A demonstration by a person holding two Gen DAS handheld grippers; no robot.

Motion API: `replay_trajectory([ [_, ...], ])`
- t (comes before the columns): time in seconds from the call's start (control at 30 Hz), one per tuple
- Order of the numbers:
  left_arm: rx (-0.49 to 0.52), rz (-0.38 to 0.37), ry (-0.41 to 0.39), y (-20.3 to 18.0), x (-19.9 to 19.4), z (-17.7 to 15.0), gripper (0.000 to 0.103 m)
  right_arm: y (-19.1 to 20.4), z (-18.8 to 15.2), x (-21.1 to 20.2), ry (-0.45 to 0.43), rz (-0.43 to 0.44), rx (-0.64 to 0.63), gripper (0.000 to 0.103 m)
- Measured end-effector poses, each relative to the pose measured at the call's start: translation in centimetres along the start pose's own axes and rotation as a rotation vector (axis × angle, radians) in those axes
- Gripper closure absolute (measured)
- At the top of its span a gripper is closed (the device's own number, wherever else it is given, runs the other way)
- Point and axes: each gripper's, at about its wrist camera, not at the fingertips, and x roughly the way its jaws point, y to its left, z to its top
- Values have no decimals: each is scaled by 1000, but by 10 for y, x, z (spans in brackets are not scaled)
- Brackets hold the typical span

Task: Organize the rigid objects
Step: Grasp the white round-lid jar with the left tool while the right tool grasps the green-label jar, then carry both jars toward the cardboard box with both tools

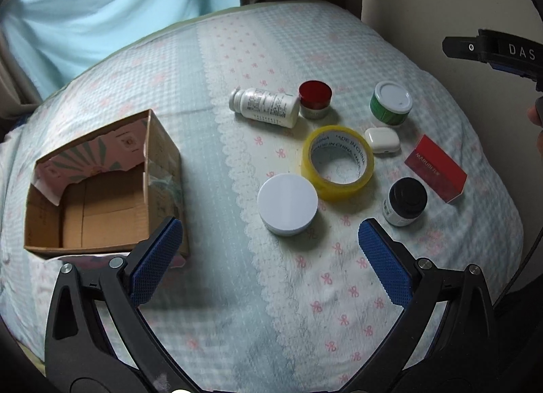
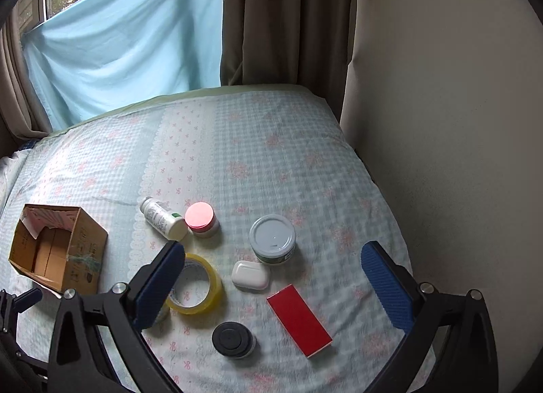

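An open cardboard box (image 1: 101,196) (image 2: 57,254) stands on the bed at the left, empty as far as shows. To its right lie a white round tin (image 1: 287,204), a yellow tape roll (image 1: 337,162) (image 2: 197,284), a white pill bottle on its side (image 1: 266,106) (image 2: 163,218), a red-lidded jar (image 1: 315,98) (image 2: 201,219), a green tub with white lid (image 1: 391,103) (image 2: 272,238), a white earbud case (image 1: 382,140) (image 2: 250,275), a red box (image 1: 436,169) (image 2: 298,320) and a black-capped jar (image 1: 405,201) (image 2: 233,338). My left gripper (image 1: 268,254) is open and empty, just short of the tin. My right gripper (image 2: 271,277) is open and empty above the cluster.
The bed (image 2: 271,155) has a checked cover with pink bows. A wall (image 2: 441,121) runs along its right edge. A brown curtain (image 2: 288,19) and a light blue cloth (image 2: 129,36) hang behind. The right gripper's body (image 1: 492,50) shows at the left view's upper right.
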Motion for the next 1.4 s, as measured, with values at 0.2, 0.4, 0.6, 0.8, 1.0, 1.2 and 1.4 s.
replay_trajectory([
  [0.2, 21, 7, 138, -17, 78, -4, 1, -4, -9, 96, 154, -5, 13, 0],
  [0.4, 4, 6, 214, -28, 125, 2, 2, -4, -8, 161, 282, 1, 10, 0],
  [0.6, -5, 15, 267, -33, 156, 12, 9, 1, -6, 194, 332, -17, -22, 3],
  [0.8, -23, -3, 294, -29, 167, 17, 15, 1, -2, 217, 384, -10, 20, 24],
  [1.0, -46, -10, 286, -16, 163, 23, 34, 5, -4, 223, 416, 4, 37, 35],
  [1.2, -44, -18, 276, -15, 159, 25, 34, 5, -5, 228, 415, 7, 58, 35],
  [1.4, -58, -20, 249, -14, 139, 20, 36, -1, -3, 213, 394, 19, 75, 35],
])
